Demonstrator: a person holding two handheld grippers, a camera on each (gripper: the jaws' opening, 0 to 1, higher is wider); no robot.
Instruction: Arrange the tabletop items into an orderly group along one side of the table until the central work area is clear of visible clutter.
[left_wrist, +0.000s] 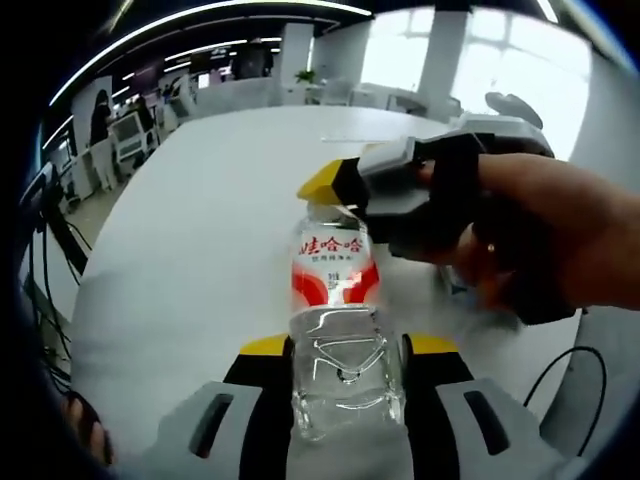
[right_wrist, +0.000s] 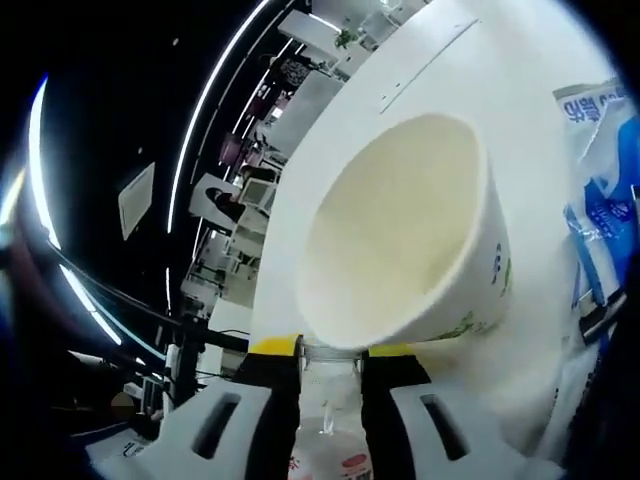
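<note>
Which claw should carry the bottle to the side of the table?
Probably left: the left claw grips the bottle round its body. The right claw only pinches its top, with a cup just beyond.

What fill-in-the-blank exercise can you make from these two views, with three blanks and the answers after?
1. The left tongs grip a clear plastic ____ with a red and white label.
2. The right tongs close on that item's ____ end.
3. In the right gripper view, a white paper ____ lies on its side on the white table.

Missing words: bottle; cap; cup.
</note>
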